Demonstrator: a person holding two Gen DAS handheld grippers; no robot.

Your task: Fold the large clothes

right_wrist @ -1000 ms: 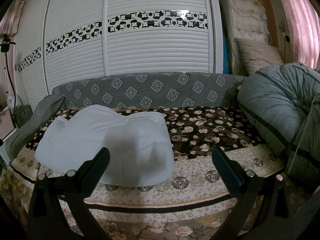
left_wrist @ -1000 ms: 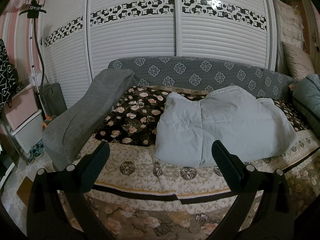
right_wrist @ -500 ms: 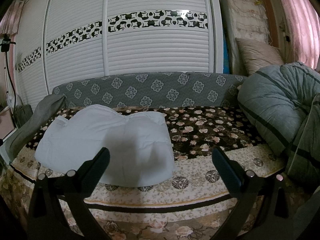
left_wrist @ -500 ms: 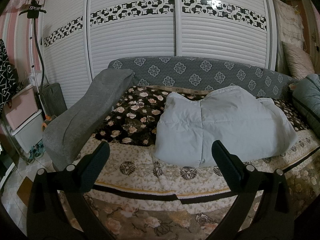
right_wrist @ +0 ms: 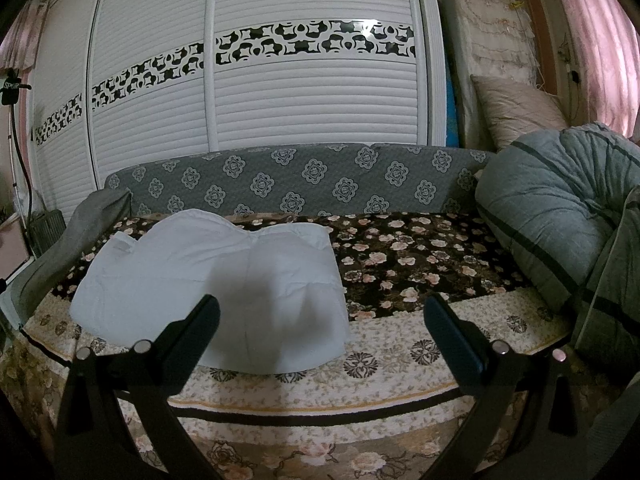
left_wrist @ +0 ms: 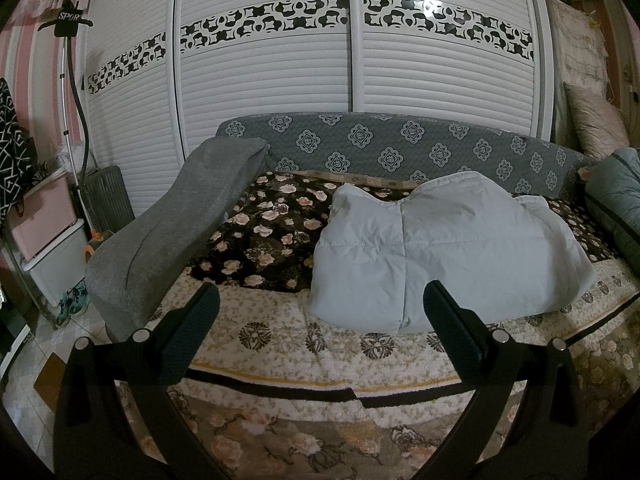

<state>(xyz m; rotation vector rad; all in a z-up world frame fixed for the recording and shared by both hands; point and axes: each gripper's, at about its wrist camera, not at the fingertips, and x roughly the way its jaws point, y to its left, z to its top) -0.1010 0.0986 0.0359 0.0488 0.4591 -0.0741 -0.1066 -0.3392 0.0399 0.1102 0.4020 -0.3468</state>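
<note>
Quilted pale blue-grey padded garment (left_wrist: 440, 256), folded into a puffy, rounded bundle with stitched seams, lies on the floral bed cover, apart from both claws. Nearest the lens in the left wrist view, the left gripper (left_wrist: 320, 312) shows two black, flat, finely textured fingers (left_wrist: 192, 332) spread wide with nothing between them; the right gripper (right_wrist: 320, 316) stands likewise splayed and empty in its own view, where a soft shadow falls across the bundle's near face (right_wrist: 216, 280). Below and between the fingers runs the bed cover's cream border (left_wrist: 272, 344), a plush fabric with dark medallions, a thin gold line and a black band (rose motifs lower down). Beyond it lies the dark brown panel printed with pink roses (left_wrist: 260, 236), on which the garment's far part rests. A grey, felt-like bolster (left_wrist: 172, 232) slopes along the bed's left edge. At the right edge bulges a grey-green comforter with dark stripes (right_wrist: 560, 220). Behind stands a low grey backrest patterned with pale rosettes (left_wrist: 400, 148), then white louvred wardrobe doors with a pierced black-and-white frieze (left_wrist: 260, 80). A beige satin cushion (right_wrist: 516, 108) leans at far right.
</note>
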